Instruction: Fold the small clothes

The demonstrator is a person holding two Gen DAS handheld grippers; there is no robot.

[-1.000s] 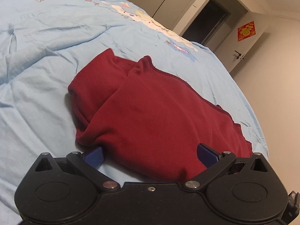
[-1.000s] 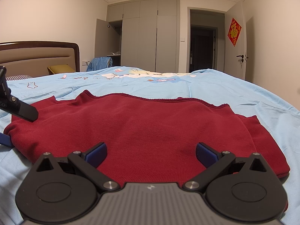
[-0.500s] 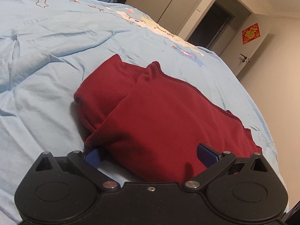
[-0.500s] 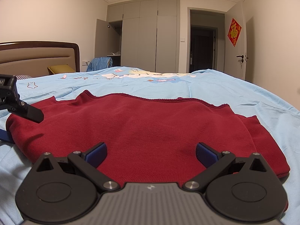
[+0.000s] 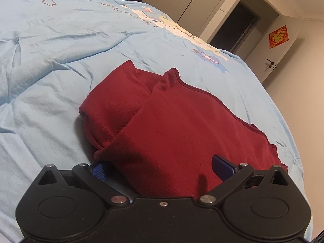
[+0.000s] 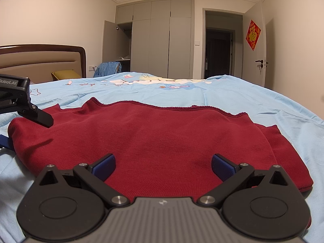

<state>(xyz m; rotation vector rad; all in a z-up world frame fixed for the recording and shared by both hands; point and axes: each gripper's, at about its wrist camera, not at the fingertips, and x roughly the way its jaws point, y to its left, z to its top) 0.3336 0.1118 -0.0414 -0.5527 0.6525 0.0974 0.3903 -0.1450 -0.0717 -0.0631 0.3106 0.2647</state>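
A dark red knit garment [image 6: 162, 141] lies spread on the light blue bedsheet [image 5: 60, 60], near the front edge of the bed, with 1 end already turned over onto itself so a rolled fold bulges there [image 5: 113, 109]. The layers look doubled, and a lower layer pokes out at the other end [image 6: 283, 147], so I would say the folding is partway along.

The left tongs [image 5: 160, 165] sit low at the folded end with their blue fingers spread wide; 1 finger [image 5: 99, 169] looks tucked under the cloth edge against the sheet while the other rides above the fabric, nothing pinched. That reads as either lining up a scoop under the edge or just letting go of it; I cannot say which.

The right tongs [image 6: 163, 165] hover over the near edge of the garment, fingers likewise wide apart and holding nothing, probably placed to take the matching edge so both ends lift evenly.

From the right view the left tool's black body [image 6: 18, 101] shows at the garment's far left end.

No basket or box is in sight; the only storage is the wardrobe [image 6: 154, 40], 1 door open, contents too small to tell.
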